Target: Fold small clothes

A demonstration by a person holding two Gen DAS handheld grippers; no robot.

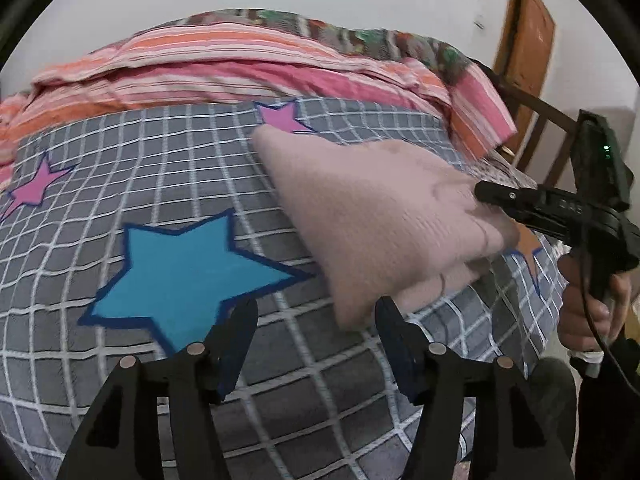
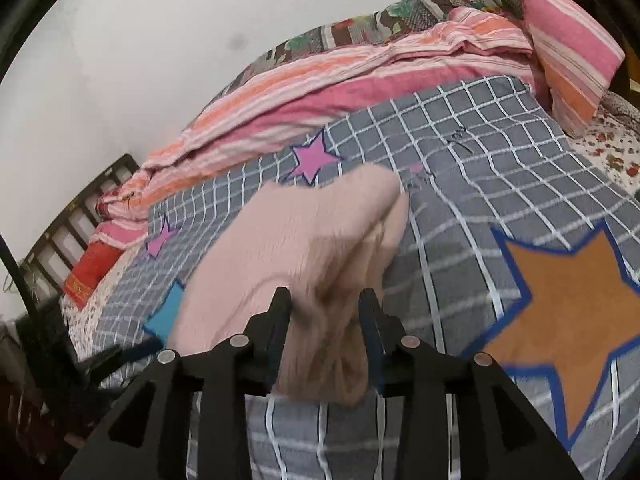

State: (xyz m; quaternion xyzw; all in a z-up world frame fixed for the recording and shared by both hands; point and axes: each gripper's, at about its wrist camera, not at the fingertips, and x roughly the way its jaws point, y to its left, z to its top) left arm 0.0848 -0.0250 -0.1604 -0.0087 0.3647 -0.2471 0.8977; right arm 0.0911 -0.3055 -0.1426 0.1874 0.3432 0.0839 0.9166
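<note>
A small pale pink knit garment lies folded over on the grey checked bedspread, its right end lifted. My right gripper comes in from the right and is shut on that end; in the right wrist view the bunched pink cloth fills the gap of the right gripper. My left gripper is open and empty, just in front of the garment's near corner, above the bedspread beside the blue star.
A pink and orange striped quilt is heaped along the far side of the bed. A wooden door and dark bed frame stand at the right. An orange star marks the bedspread to the right.
</note>
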